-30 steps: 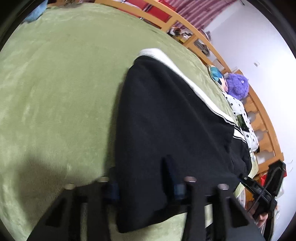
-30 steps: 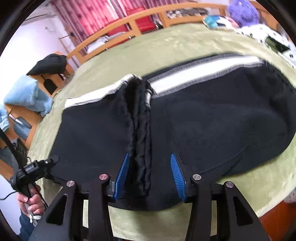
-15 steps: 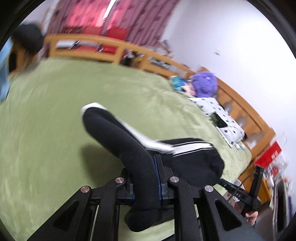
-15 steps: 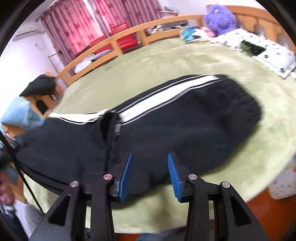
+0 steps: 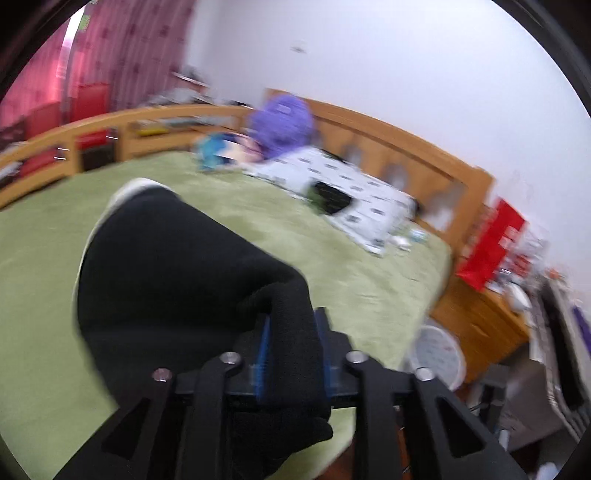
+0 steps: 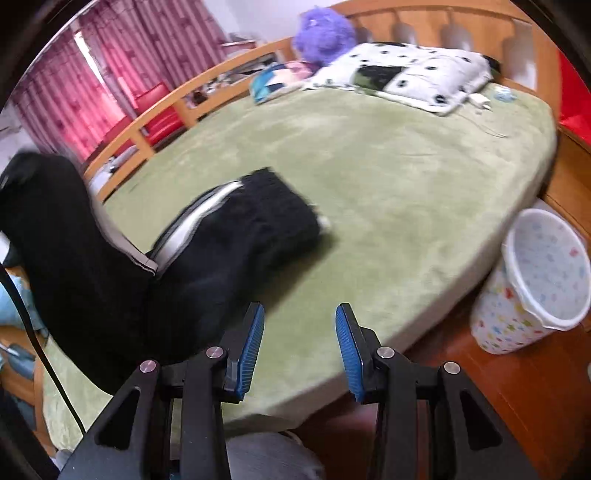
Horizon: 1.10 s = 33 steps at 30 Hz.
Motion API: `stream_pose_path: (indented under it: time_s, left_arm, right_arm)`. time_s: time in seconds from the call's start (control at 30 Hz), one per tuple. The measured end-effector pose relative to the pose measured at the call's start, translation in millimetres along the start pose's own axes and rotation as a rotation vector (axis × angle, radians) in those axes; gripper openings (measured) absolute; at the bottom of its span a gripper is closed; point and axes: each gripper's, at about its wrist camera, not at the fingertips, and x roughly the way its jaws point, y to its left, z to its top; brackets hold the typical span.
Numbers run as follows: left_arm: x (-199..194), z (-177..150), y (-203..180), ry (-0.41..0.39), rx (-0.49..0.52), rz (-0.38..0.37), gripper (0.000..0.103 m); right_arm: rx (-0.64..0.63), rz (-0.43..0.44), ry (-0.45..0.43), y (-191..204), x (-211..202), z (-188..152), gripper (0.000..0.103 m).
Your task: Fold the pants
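The black pants [image 5: 177, 266] with a white side stripe lie on the green bed cover [image 5: 332, 258]. My left gripper [image 5: 291, 332] is shut on a thick fold of the black cloth and holds it lifted above the bed. In the right wrist view the pants [image 6: 207, 251] rise at the left and their far end lies flat on the bed cover [image 6: 388, 177]. My right gripper [image 6: 299, 325] is open and empty above the bed's near edge, to the right of the pants.
A spotted pillow [image 6: 402, 70], a purple plush toy [image 6: 325, 29] and a blue item [image 6: 269, 81] lie at the head of the bed. A wooden bed frame [image 5: 406, 147] runs around it. A patterned white bin [image 6: 535, 280] stands on the floor at the right.
My left gripper has closed on the pants and lifted them, swinging right. My right gripper has pulled back from the cloth toward the bed's edge, staying open.
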Motion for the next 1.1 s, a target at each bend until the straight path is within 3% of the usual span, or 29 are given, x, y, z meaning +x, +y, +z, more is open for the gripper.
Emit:
stream_pose_path:
  time_s: [0.07,0.13,0.23,0.37,0.47,0.57,0.63,0.7,0.77,0.9,1.0,1.1]
  left_arm:
    - [6,-5,-1,-0.005,-0.028,-0.037,0.050]
    - [-2,-10,8,-0.047,-0.040,-0.071,0.064]
    - [-15,-19,34,-0.070,-0.038,-0.030,0.065]
    - [-14,-41,85,-0.003,-0.109,0.094,0.068]
    - [-5,-70,122,0.058,-0.197,0.139,0.068]
    - [2,-109,152,0.117,-0.325,0.127,0.068]
    - [11,-139,159,0.160,-0.387,0.090,0.068]
    - [26,-164,150,0.227,-0.396,0.059,0.067]
    - [38,-185,133,0.264,-0.368,0.055,0.066]
    - [46,-196,108,0.246,-0.266,0.134,0.067]
    - [36,-185,120,0.266,-0.302,0.080,0.067]
    - [11,-168,139,0.150,-0.337,0.077,0.069]
  right_arm:
    - [-0.007,-0.013,0.002,-9,0,0,0.040]
    - [-0.015,-0.024,-0.006,-16,1,1,0.040]
    - [-0.020,-0.013,-0.034,-18,3,8,0.040]
    - [-0.026,0.072,-0.103,-3,12,32,0.042]
    - [-0.066,0.107,-0.159,15,28,50,0.048]
    - [-0.089,0.101,-0.126,24,62,57,0.048]
    - [-0.135,0.015,-0.047,28,88,51,0.047]
    - [-0.189,-0.045,-0.044,29,102,35,0.048]
    - [-0.186,-0.038,-0.035,26,101,31,0.049]
    - [-0.186,-0.033,0.003,22,95,45,0.050]
    - [-0.206,-0.038,-0.045,26,81,55,0.051]
    - [-0.253,-0.005,-0.056,33,82,69,0.059]
